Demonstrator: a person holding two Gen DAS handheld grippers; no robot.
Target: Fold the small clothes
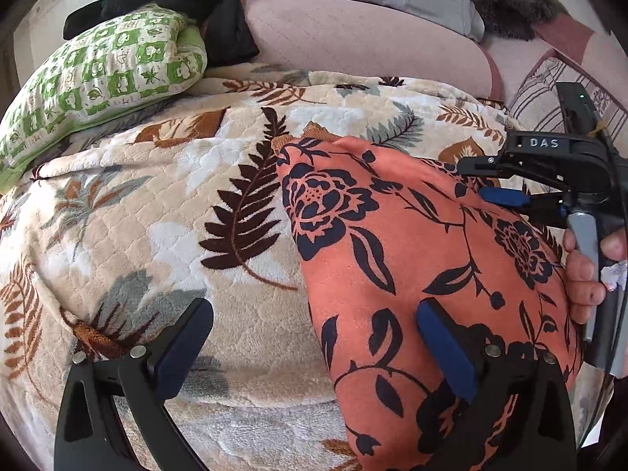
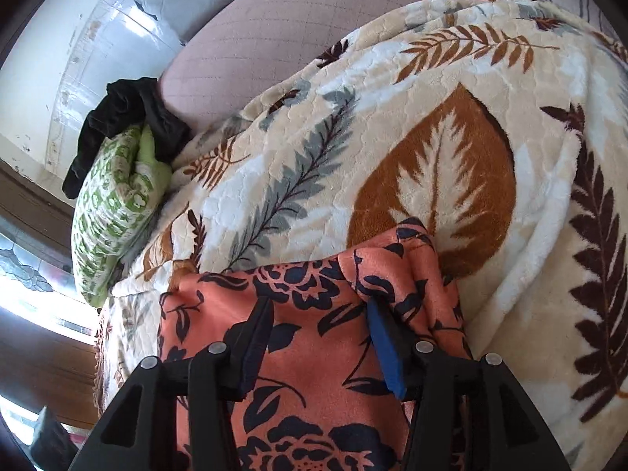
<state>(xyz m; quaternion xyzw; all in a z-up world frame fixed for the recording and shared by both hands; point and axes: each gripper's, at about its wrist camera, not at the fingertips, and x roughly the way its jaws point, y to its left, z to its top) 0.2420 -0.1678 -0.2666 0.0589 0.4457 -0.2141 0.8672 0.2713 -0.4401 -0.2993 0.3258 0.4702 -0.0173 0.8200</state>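
Orange floral garment (image 1: 412,259) spread on leaf-print blanket (image 1: 165,204), right of centre, one edge bunched into a fold at the far side. Left gripper (image 1: 314,349) wide apart — one blue pad over the garment, the other over bare blanket, nothing held. Right gripper (image 2: 318,337) also parted, both fingers over the garment, no cloth pinched. Green checked pillow (image 1: 98,74) beyond, well apart — black cloth (image 1: 188,0) heaped behind it.
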